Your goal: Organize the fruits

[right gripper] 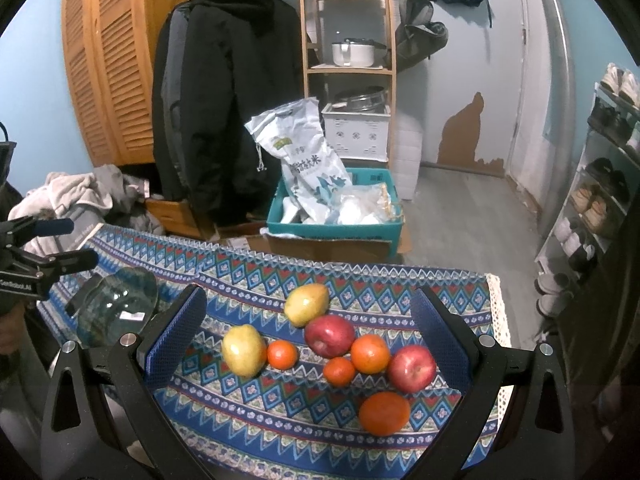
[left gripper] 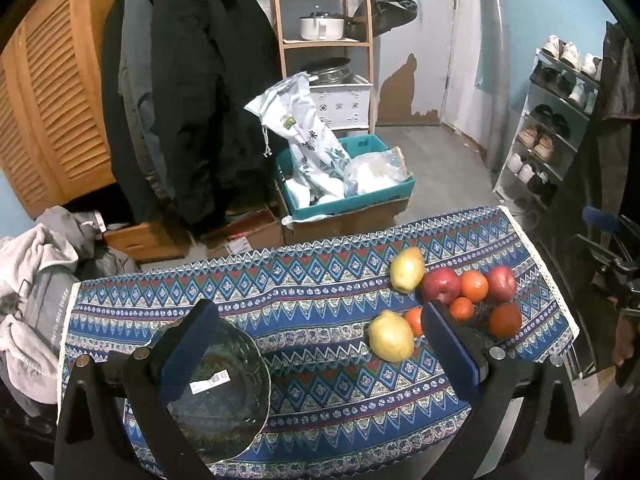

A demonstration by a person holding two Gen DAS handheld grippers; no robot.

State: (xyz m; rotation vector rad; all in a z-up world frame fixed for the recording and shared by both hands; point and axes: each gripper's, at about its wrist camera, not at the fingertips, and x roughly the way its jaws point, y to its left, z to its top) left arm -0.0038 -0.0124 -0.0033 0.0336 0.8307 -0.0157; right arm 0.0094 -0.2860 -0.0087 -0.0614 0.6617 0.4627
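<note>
My glass bowl (left gripper: 218, 376) holds no fruit (label stuck inside); pears (right gripper: 243, 350), apples (right gripper: 330, 335) and oranges (right gripper: 370, 353) lie clustered on the patterned worktop (right gripper: 304, 440). Both grippers' fingers (right gripper: 176, 336) stand apart; coats (right gripper: 224, 92) hang behind.

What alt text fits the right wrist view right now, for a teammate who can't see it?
The open right gripper hovers over eight loose fruits on a patterned tablecloth: two yellow pears, two red apples and four oranges. At the far left sits an empty glass bowl, with the left gripper above it.
</note>
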